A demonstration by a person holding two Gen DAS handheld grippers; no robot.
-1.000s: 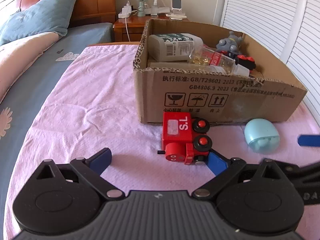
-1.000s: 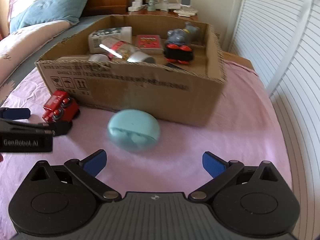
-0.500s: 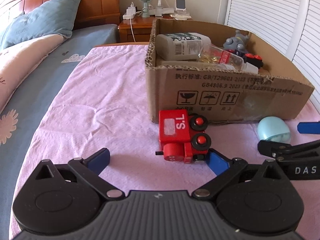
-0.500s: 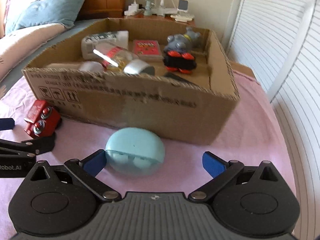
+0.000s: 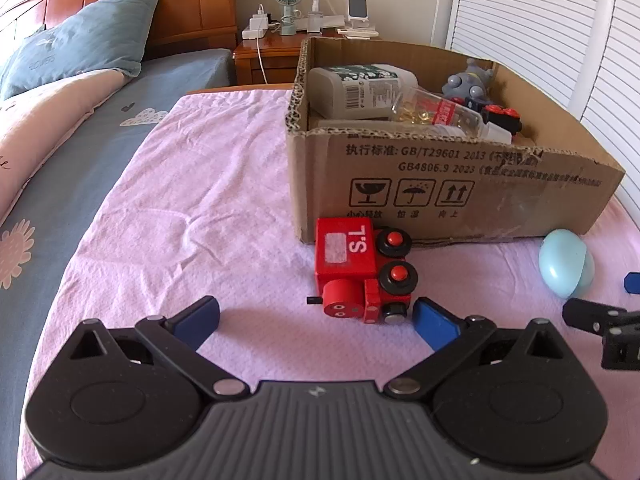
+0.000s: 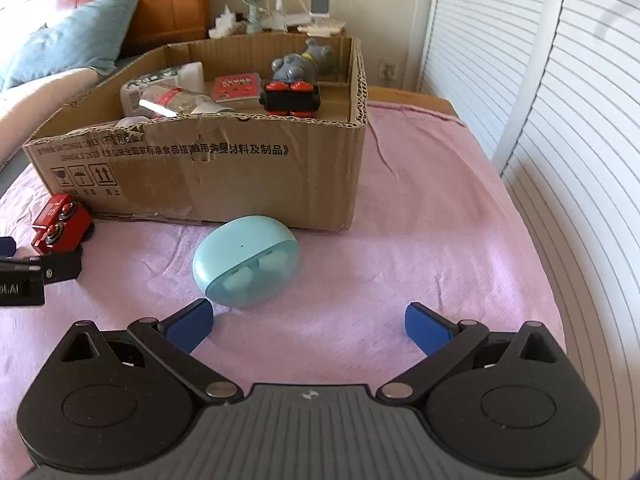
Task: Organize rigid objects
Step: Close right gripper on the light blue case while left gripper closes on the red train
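Observation:
A red toy train (image 5: 362,272) lies on its side on the pink cloth, against the front of a cardboard box (image 5: 500,184). My left gripper (image 5: 316,320) is open just short of it, the right fingertip (image 5: 434,326) close beside the train's wheels. A light blue earbud case (image 6: 246,266) rests on the cloth before the box (image 6: 280,176). My right gripper (image 6: 308,326) is open, its left fingertip (image 6: 190,326) just below the case. The train (image 6: 60,228) and case (image 5: 566,266) each show in the other view.
The box holds a white bottle (image 5: 360,90), a clear bottle (image 5: 440,114), a grey toy (image 6: 300,64), a black wheeled toy (image 6: 290,98) and a red packet (image 6: 236,86). A bed with a blue pillow (image 5: 88,52) lies left, a nightstand (image 5: 272,54) behind, shutters (image 6: 560,120) right.
Both grippers have shifted on the cloth. The case now lies off to the left of my right gripper's centre, by its left fingertip. The train stays by my left gripper's right fingertip. Both stayed open.

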